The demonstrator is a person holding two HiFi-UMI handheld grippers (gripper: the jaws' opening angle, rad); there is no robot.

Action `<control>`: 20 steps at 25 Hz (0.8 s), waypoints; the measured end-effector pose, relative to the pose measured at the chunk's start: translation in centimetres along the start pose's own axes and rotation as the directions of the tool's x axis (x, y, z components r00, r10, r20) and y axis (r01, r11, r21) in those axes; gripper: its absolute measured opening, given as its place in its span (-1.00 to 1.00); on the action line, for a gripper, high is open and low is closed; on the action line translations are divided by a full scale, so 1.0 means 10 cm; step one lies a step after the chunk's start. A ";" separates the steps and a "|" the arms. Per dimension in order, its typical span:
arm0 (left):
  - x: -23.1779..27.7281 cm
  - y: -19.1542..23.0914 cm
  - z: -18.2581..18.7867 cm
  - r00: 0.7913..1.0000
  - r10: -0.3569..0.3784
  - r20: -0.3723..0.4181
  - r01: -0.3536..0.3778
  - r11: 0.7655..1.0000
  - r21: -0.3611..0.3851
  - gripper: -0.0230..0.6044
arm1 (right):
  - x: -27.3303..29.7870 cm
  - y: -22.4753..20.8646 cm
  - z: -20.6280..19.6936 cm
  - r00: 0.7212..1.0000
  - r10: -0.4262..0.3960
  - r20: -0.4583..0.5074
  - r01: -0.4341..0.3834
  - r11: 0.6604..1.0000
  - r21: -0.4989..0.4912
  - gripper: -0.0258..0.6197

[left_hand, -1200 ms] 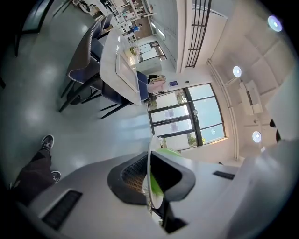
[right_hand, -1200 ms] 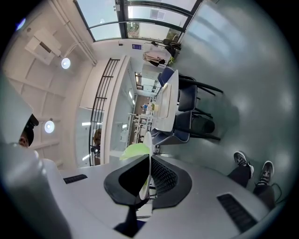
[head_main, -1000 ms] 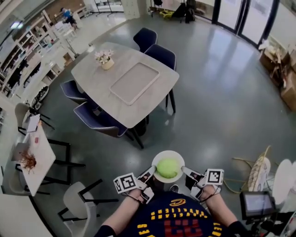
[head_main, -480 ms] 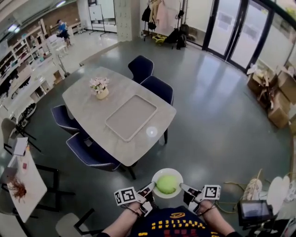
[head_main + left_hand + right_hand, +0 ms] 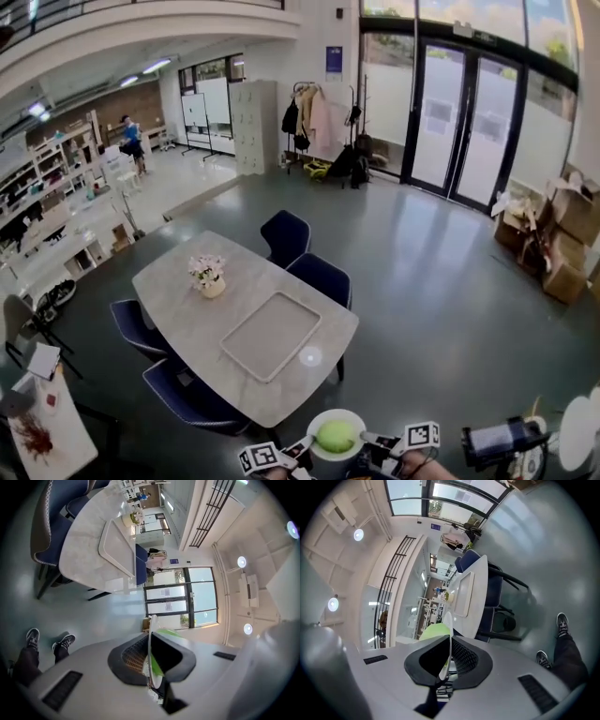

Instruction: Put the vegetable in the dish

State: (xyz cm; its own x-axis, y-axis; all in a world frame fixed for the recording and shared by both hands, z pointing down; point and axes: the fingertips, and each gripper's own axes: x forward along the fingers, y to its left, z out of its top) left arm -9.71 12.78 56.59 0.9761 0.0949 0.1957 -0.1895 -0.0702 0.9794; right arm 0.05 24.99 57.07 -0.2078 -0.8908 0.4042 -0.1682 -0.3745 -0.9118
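The vegetable (image 5: 336, 435) lies in the dish (image 5: 357, 421), carried in mid-air short of the counter (image 5: 216, 319). The left claw (image 5: 302, 446) and right claw (image 5: 373, 439) each pinch the rim (opposite sides). Risk: uneven hand height tilts the dish, and the round vegetable rolls out. Versus 0.5 s earlier, the view has lifted; the grip is unchanged.

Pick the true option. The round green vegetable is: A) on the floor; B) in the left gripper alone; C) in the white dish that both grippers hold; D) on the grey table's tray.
C: the round green vegetable sits in the white dish, whose rim the left gripper and the right gripper each clamp.
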 end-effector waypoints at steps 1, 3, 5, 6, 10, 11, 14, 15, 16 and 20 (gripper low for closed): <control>0.02 -0.01 0.06 1.000 0.002 0.010 -0.002 1.000 0.004 -0.87 | 0.05 0.01 0.05 1.000 0.010 -0.009 -0.010 1.000 0.004 -0.87; 0.09 -0.02 0.20 0.999 0.002 0.040 -0.002 1.000 0.008 -0.87 | 0.15 0.04 0.20 0.999 0.034 -0.029 -0.034 0.999 0.004 -0.87; 0.14 -0.07 0.33 0.997 0.009 0.083 -0.010 1.000 0.016 -0.87 | 0.22 0.08 0.39 0.997 0.057 -0.050 -0.057 0.998 -0.001 -0.87; 0.18 -0.10 0.38 0.994 0.011 0.106 -0.014 1.000 0.027 -0.87 | 0.25 0.10 0.49 0.996 0.067 -0.061 -0.068 0.998 -0.004 -0.87; 0.45 -0.18 0.54 0.983 0.024 0.182 -0.030 0.999 0.031 -0.87 | 0.36 0.19 0.93 0.989 0.105 -0.104 -0.108 0.994 -0.023 -0.87; 0.56 -0.20 0.59 0.981 0.025 0.195 -0.031 0.999 0.029 -0.87 | 0.38 0.21 1.04 0.987 0.114 -0.116 -0.119 0.992 -0.034 -0.87; 0.91 -0.33 0.71 0.974 0.017 0.227 -0.025 0.999 0.031 -0.87 | 0.42 0.30 1.44 0.977 0.147 -0.153 -0.165 0.980 -0.113 -0.87; 1.02 -0.41 0.75 0.971 0.006 0.237 -0.016 0.999 0.044 -0.87 | 0.43 0.35 1.58 0.972 0.164 -0.170 -0.192 0.968 -0.164 -0.87; 1.11 -0.48 0.77 0.969 -0.004 0.246 -0.013 0.998 0.064 -0.87 | 0.43 0.41 1.72 0.963 0.189 -0.192 -0.231 0.945 -0.230 -0.87; 1.32 -0.53 0.76 0.958 0.043 0.283 -0.062 0.996 0.061 -0.87 | 0.40 0.42 2.04 0.944 0.201 -0.261 -0.277 0.913 -0.299 -0.87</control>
State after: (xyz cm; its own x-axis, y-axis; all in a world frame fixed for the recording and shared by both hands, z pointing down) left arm 4.97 6.81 53.60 0.9573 -0.1934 0.2148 -0.2431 -0.1364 0.9604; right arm 18.14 14.60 53.36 -0.4810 -0.8494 0.2171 -0.3839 -0.0186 -0.9232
